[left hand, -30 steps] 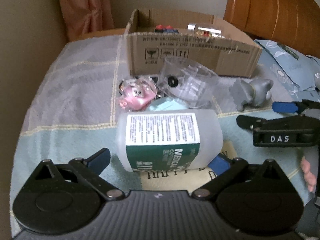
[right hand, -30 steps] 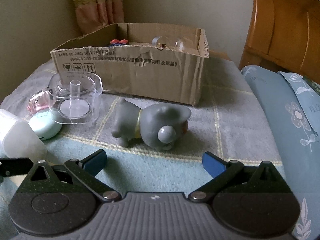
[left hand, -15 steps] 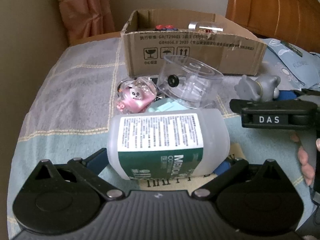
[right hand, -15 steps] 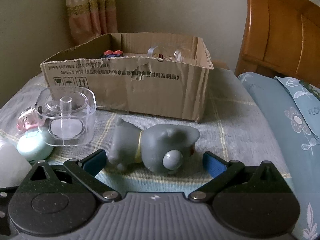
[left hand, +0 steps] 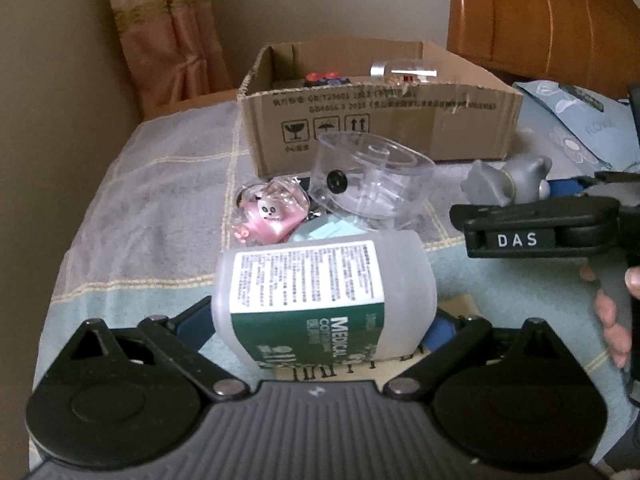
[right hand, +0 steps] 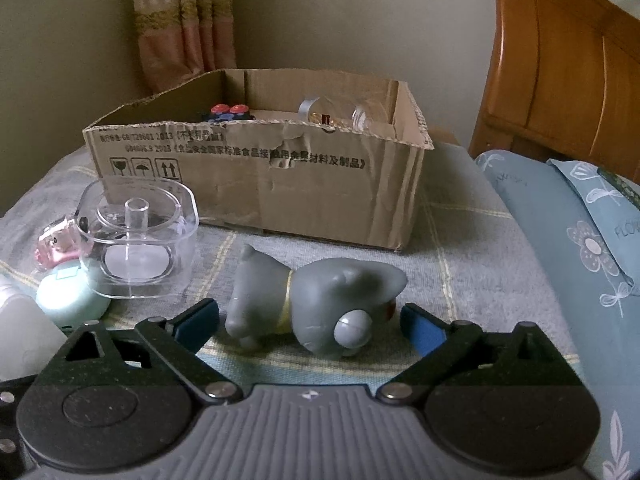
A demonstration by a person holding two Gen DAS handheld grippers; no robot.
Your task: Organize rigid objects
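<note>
left gripper [left hand: 320,322]: jaws closing | right gripper [right hand: 308,316]: jaws closing

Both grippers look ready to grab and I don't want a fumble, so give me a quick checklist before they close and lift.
1. White plastic bottle between left gripper fingers: ok; jaws have just been closing.
2. Left pads pressing bottle: cannot tell.
3. Grey toy figure between right gripper fingers: ok; jaws have just been closing.
4. Right pads touching toy: not ok, gaps show.
5. Cardboard box open on top: ok.
6. Room left in box: cannot tell.
</note>
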